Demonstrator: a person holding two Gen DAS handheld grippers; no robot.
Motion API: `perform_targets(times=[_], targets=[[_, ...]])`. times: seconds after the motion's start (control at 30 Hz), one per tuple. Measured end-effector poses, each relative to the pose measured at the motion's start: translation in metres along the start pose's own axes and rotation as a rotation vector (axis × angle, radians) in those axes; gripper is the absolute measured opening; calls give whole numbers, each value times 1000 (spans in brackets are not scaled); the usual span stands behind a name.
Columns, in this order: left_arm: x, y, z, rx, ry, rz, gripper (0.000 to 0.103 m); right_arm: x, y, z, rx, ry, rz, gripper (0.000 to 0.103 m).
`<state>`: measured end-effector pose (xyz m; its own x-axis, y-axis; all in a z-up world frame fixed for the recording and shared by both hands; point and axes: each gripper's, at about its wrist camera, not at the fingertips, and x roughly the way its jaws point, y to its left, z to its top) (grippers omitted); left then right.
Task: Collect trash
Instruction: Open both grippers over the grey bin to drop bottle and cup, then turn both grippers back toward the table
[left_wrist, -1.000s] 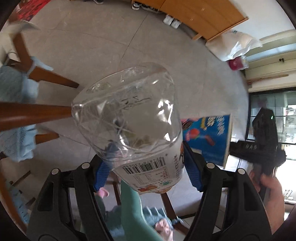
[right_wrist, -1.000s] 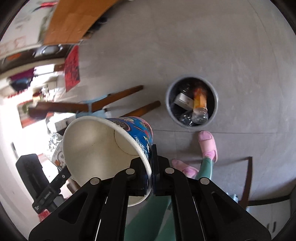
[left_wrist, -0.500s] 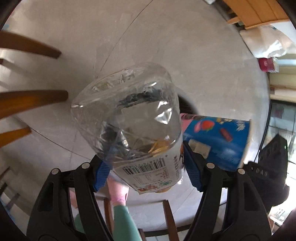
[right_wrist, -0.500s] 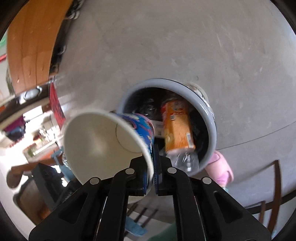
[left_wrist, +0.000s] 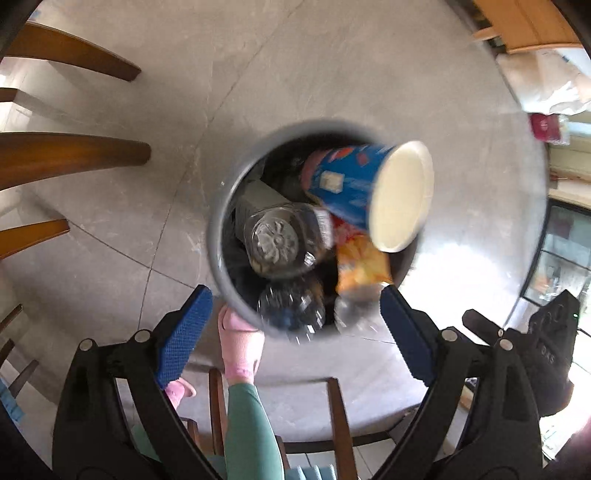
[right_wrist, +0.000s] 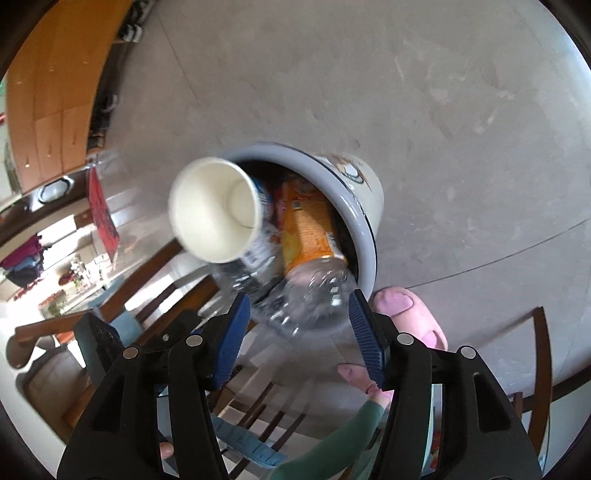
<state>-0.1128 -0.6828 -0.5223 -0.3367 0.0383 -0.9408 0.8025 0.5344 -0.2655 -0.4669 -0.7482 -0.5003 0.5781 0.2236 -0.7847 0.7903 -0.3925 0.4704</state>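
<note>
A grey round trash bin (left_wrist: 221, 206) stands on the floor, also in the right wrist view (right_wrist: 365, 206). A blue paper cup (left_wrist: 373, 192) with a white inside is in mid-air over its mouth, free of any gripper; the right wrist view shows it too (right_wrist: 214, 210). A clear plastic bottle (left_wrist: 277, 240) lies in the bin on other bottles, among them an orange-labelled one (right_wrist: 310, 229). My left gripper (left_wrist: 291, 332) is open and empty above the bin's near rim. My right gripper (right_wrist: 299, 332) is open and empty above the bin.
Wooden chair legs (left_wrist: 70, 155) stand left of the bin. A person's pink slipper (left_wrist: 240, 347) and green trouser leg are right beside the bin's near side. A wooden cabinet (right_wrist: 48, 110) lines the far wall. A white bag (left_wrist: 546, 88) lies at the far right.
Both grippers opened. The clear bottle dropped from my left gripper into the bin. The blue cup left my right gripper and is falling over the bin. Both views moved closer above the bin.
</note>
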Motion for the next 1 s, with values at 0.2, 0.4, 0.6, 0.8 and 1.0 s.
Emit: perform_targets(times=[0.2, 0.4, 0.6, 0.8, 1.0], targets=[[-127, -15, -12, 0, -100, -51, 89, -90, 80, -23, -120, -33, 62, 60], [-288, -37, -31, 80, -246, -63, 92, -194, 220, -57, -355, -57, 162, 67], [-435, -2, -59, -15, -470, -114, 96, -233, 373, -119, -666, 34, 190, 73], [-515, 115, -103, -269, -607, -101, 96, -202, 498, -197, -915, 177, 181, 75], [-548, 250, -155, -545, -659, -68, 96, -130, 585, -291, -1085, 292, 120, 75]])
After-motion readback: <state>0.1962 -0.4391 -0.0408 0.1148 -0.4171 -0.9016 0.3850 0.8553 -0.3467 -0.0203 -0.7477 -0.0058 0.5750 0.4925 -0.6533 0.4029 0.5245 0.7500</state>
